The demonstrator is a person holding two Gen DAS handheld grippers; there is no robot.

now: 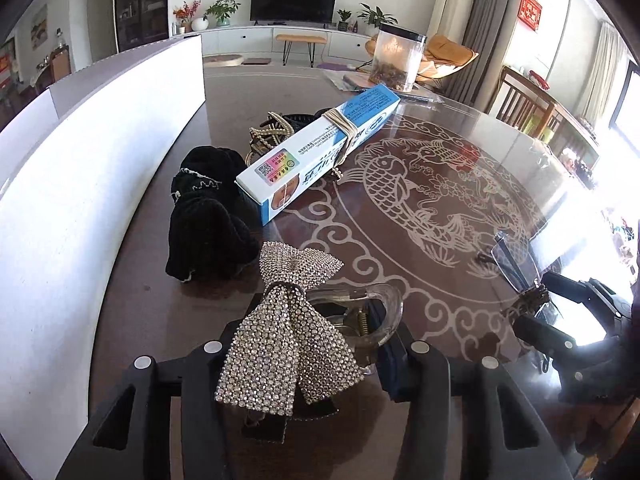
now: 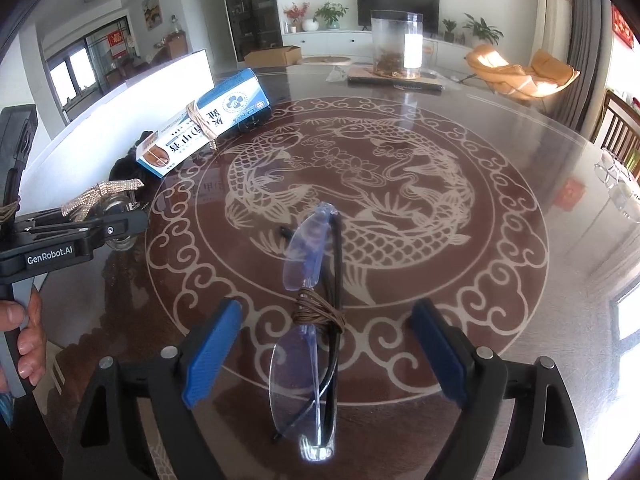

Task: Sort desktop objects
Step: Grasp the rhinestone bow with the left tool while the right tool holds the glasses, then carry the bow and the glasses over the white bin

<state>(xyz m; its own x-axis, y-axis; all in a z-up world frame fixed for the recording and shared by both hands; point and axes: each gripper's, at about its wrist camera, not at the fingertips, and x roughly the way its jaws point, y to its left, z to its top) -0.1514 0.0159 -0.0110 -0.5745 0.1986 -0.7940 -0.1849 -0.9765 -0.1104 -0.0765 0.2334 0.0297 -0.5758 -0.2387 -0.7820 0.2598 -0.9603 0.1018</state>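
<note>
At the far left stands a white board along the edge of the round table, which has a glass top with a fish pattern under it. Just beside the board lies a black knitted cloth, and near it a blue and white box with a rubber band around its middle rests tilted, its far end lying on some dark hair clips with pearls. In front of these, the left gripper is clenched on a clear hair clip with a rhinestone bow; the bow hangs over the fingers and the transparent claw part sits between the blue pads. In the right wrist view this gripper is seen from the side, at the left edge, with a person's hand around its handle. More to the right, the right gripper is released, its blue pads standing wide and touching nothing. Between them, flat on the glass, lies a pair of rimless glasses with dark folded arms, tied at the bridge with a brown cord. Far behind, near the opposite edge of the table, a clear jar with a dark lid stands upright on some papers.
</note>
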